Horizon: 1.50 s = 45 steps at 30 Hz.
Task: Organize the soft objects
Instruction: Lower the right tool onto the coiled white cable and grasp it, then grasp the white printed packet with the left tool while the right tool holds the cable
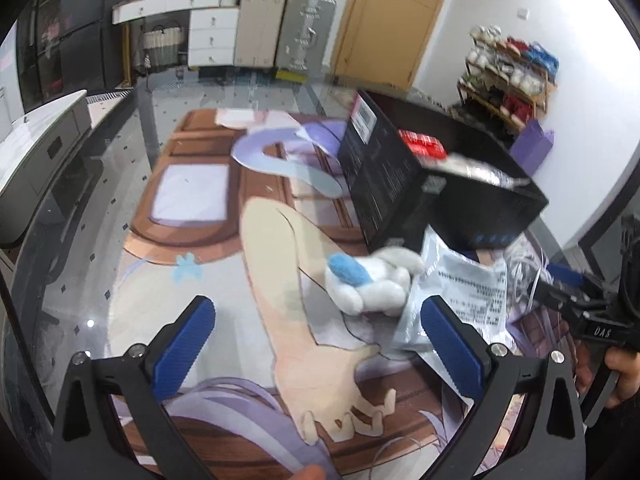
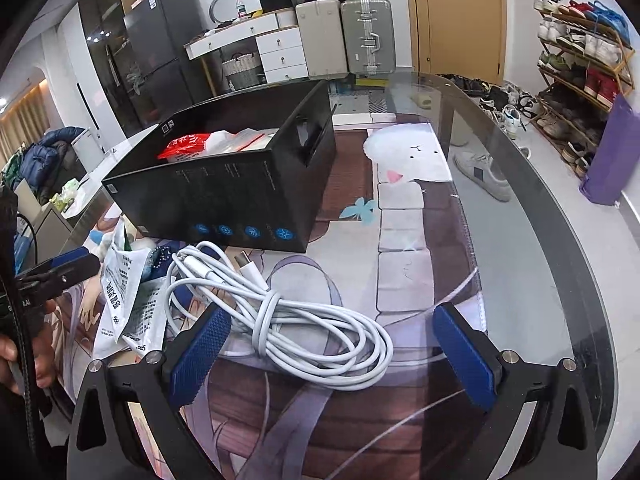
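Left gripper: blue-padded fingers spread wide, nothing between them, hovering over the printed mat on the glass table. Just ahead, slightly to the right: a white plush toy with a blue patch, lying on the mat, apart from both pads. Touching the plush on its right: a grey plastic mailer bag with printed text, its lower corner reaching the right finger. Behind both: a black box, open at the top, a red packet and clear plastic showing inside.

Right gripper: fingers likewise held far apart, gripping nothing. Between them and a little forward: a coiled white cable, bundled with a loop of its own cord, resting on the mat; its near coils lying just beside the left pad. Left of the cable: crumpled white printed bags, with a string of dark beads near their top. Beyond the cable: the same black box, standing upright, with the red packet and white bags in it. Far left edge: the other gripper's tip and a hand holding its handle.

Background: suitcases, a wooden door, a shoe rack against the wall.
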### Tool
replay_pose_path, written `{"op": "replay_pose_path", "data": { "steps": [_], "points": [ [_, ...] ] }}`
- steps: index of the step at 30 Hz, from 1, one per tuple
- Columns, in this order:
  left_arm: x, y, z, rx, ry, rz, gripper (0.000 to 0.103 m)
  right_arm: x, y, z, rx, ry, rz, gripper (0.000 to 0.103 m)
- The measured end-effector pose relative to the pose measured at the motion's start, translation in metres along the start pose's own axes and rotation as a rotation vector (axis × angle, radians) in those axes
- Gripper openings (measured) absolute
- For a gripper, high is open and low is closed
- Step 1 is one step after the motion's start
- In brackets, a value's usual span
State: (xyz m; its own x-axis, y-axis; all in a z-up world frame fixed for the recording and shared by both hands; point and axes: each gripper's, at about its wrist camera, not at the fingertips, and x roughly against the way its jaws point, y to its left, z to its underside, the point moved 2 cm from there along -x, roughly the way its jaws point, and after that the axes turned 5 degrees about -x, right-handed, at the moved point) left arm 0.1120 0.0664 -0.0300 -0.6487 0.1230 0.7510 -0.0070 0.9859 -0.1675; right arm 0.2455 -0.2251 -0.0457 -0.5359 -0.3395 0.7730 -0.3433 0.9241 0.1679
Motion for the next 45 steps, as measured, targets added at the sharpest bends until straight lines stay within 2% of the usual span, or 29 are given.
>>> {"op": "replay_pose_path", "data": {
  "steps": [6,10,17,21,27,30,35,38,39,40,45],
  "points": [
    [-0.005,-0.034,0.002,-0.115,0.038,0.057,0.103,0.0,-0.001,0.0,0.0,-0.004,-0.008,0.102],
    [-0.003,-0.043,0.0,-0.111,0.046,0.064,0.103,0.0,-0.002,0.0,-0.003,-0.005,-0.018,0.102],
    [0.02,-0.049,-0.002,-0.128,-0.013,0.084,0.103,0.002,-0.005,0.0,-0.022,-0.015,-0.039,0.102],
    [0.015,-0.053,-0.004,-0.134,-0.009,0.075,0.103,0.002,-0.004,-0.002,-0.057,-0.019,-0.053,0.102],
    [0.008,-0.056,-0.003,-0.139,0.0,0.071,0.103,-0.002,0.002,-0.003,-0.057,-0.022,0.018,0.1],
    [0.007,-0.056,-0.002,-0.135,0.004,0.07,0.103,-0.001,0.004,-0.002,-0.057,-0.028,0.02,0.095],
    [0.01,-0.053,-0.001,-0.133,-0.002,0.062,0.103,0.007,0.007,0.005,-0.023,-0.053,-0.011,0.073],
    [0.012,-0.051,0.0,-0.126,-0.009,0.065,0.103,0.01,0.009,0.008,-0.007,-0.07,-0.031,0.068],
    [0.013,-0.051,0.0,-0.126,-0.009,0.062,0.103,0.01,0.008,0.008,-0.01,-0.069,-0.038,0.063],
    [0.014,-0.052,0.001,-0.128,-0.01,0.062,0.103,0.013,0.008,0.007,-0.019,-0.067,-0.073,0.043],
    [0.019,-0.054,0.002,-0.133,-0.018,0.062,0.103,0.018,0.011,0.008,-0.011,-0.065,-0.09,0.031]
  ]
}}
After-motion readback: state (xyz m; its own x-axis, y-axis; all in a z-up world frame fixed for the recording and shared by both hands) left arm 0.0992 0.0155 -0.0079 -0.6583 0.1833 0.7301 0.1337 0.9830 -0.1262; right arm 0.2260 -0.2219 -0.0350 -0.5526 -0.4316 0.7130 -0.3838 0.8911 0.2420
